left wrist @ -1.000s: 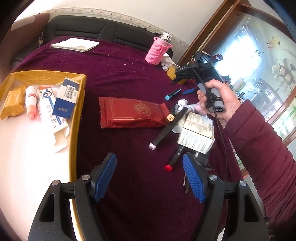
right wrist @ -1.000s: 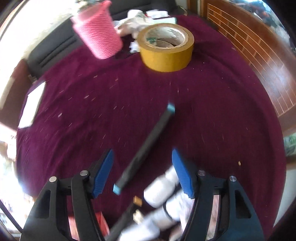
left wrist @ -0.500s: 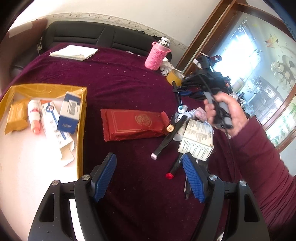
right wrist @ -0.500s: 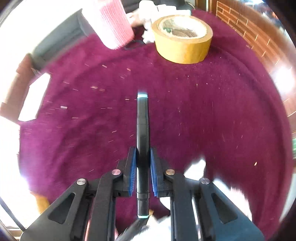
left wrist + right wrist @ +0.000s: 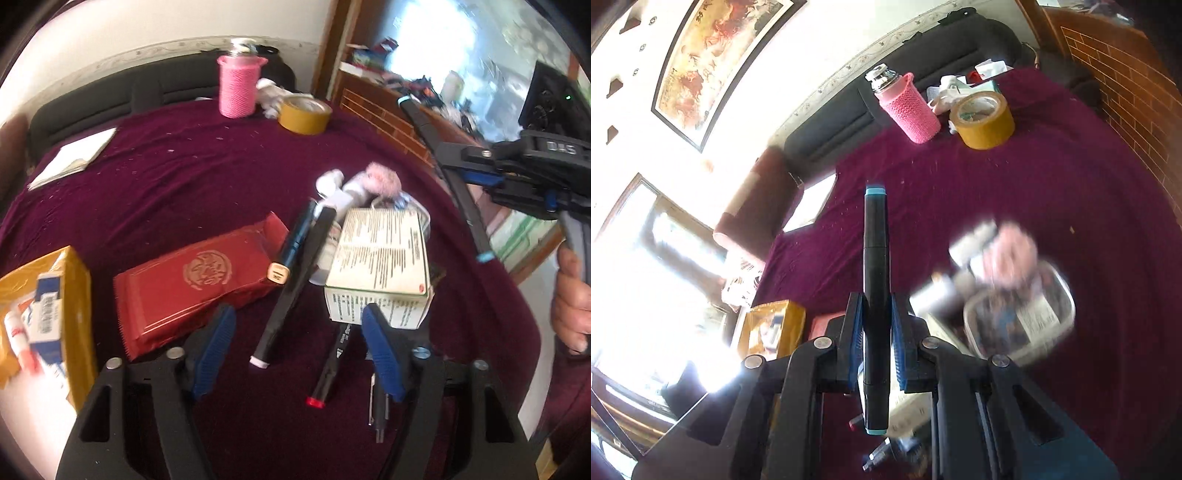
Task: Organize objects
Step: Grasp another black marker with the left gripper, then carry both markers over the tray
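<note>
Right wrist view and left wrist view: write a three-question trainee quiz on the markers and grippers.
1. True or false: the right gripper is shut on the teal-capped marker.
2. Which marker tip lies nearest the left gripper? A) red-tipped marker B) tan-capped marker C) a green one
3. Fill in: the roll beside the pink sleeved bottle is yellow ____.

Key: 1 true; 2 A; 3 tape.

A home living room is indicated: a dark sofa (image 5: 897, 99) is seen behind the maroon-clothed table (image 5: 1071, 192), a framed painting (image 5: 713, 62) (horses, apparently) on the wall, household clutter scattered.
</note>
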A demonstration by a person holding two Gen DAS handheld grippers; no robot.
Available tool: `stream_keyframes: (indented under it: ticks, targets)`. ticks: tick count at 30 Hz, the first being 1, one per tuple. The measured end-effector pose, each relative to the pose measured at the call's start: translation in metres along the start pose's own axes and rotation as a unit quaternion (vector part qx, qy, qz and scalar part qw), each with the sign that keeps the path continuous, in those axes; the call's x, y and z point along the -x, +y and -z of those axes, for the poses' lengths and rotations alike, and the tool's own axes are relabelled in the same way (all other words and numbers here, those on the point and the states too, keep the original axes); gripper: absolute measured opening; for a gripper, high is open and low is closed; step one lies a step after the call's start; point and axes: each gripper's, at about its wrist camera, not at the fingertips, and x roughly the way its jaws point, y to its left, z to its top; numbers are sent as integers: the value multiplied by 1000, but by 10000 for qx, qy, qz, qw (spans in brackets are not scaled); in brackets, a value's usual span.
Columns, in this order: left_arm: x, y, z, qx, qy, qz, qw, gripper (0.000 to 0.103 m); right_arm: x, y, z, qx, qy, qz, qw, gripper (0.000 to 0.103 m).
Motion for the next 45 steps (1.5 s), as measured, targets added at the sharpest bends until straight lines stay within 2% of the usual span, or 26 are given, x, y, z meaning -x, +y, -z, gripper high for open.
stream_keyframes:
  ticks: [2,6,9,12,13,14,19,23,26,29,31,34,37,38,40,41,42,43,45]
  targets:
    - [-13,-4,3,-234,237,-17,9994,38,3,-7,11,-12,30,4,10000,12]
    - [-32,-6,1,-366,412,-10,9985,37,9,-18,24,-100,24,-128,9999,12]
    - [-53,-7,-3,-391,709,61,9967,37,10,-21,30,-166,28,-205,9996,12]
    - [-58,-15,-1,-550,586,-138,9967,36,10,-18,37,-160,53,-231,9996,12]
    - [-57,-15,0,-492,559,-178,9971,29,10,-16,39,-135,55,-220,9997,12]
    - [-54,-14,2,-400,549,-113,9976,13,11,-14,41,-119,56,-216,9997,12]
    - [-10,4,19,-20,194,156,9997,13,9,-11,53,-243,120,-357,9990,12]
    - [29,20,43,240,112,227,9994,13,0,-6,66,-292,292,-550,9976,12]
    - [32,23,61,318,280,97,9991,13,-9,4,82,-222,444,-675,9965,12]
    - [18,21,71,344,475,-68,9983,13,-18,15,103,-113,636,-691,9955,12]
    - [9,17,72,363,555,-40,9978,13,-21,17,120,-57,764,-456,9960,12]
    - [1,6,67,201,461,-252,9984,14,-18,10,138,-74,904,-60,9959,12]
    - [-5,-7,65,62,302,-438,9986,27,-15,-4,153,-179,1064,410,9933,13]
    - [-6,-11,66,70,235,-444,9987,36,-16,-6,156,-166,1100,575,9921,13]
    - [-9,-23,68,-130,188,-660,9976,41,-21,-7,160,-84,1167,882,9892,14]
    - [-9,-25,69,-202,177,-683,9973,37,-22,-7,162,-49,1180,982,9881,14]
    - [-6,-25,71,-145,138,-486,9986,11,-27,-3,164,50,1199,1149,9861,16]
    - [-4,-23,72,-51,176,-221,9996,12,-30,0,166,172,1196,1289,9843,18]
    - [5,-19,75,78,90,-135,9998,11,-34,10,170,464,981,1580,9815,18]
